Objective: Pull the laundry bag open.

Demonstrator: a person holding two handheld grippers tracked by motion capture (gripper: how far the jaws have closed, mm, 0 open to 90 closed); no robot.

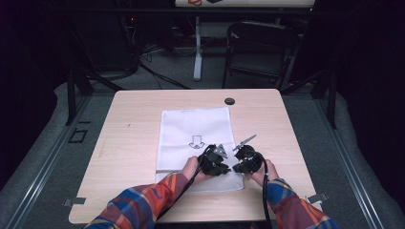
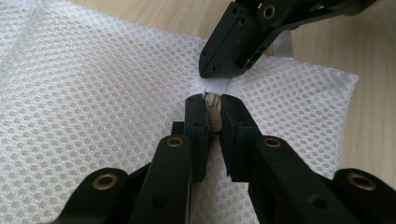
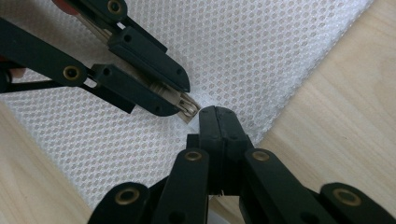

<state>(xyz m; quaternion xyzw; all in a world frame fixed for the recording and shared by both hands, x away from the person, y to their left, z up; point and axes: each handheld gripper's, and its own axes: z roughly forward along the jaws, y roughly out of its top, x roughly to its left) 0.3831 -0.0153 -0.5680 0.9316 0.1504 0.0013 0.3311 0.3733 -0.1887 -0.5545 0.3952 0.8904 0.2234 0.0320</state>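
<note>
A white mesh bag (image 1: 196, 143) lies flat on the wooden table (image 1: 129, 138). The bag is in the middle of the table, a bit closer to the person's side. It has lots of tiny holes, like a net. A small dark drawing (image 1: 196, 141) sits in the middle of the bag.

At the bag's near edge there is a little tan pull tab (image 2: 214, 112), like the tab of a zipper. The left gripper (image 2: 212, 100) pinches this tab. Its two black jaws are pressed in on the tab from both sides, so the tab pokes out between the tips.

The right gripper (image 3: 217, 111) is just beside the tab, almost nose to nose with the left gripper. Its jaws are squeezed together on the bag's white edge (image 2: 215, 85), right next to the tab. In the right gripper view no gap shows between the two tips.

In the high view, both grippers sit close together over the near right part of the bag. The left hand (image 1: 191, 168) and the right hand (image 1: 265, 172) hold them from the near side of the bag. The sleeves (image 1: 143, 202) are plaid, with red, blue and yellow.

Past the far edge of the bag, a small black round thing (image 1: 229, 101) sits on the table. A dark folding chair (image 1: 260, 47) stands on the floor beyond the table.
</note>
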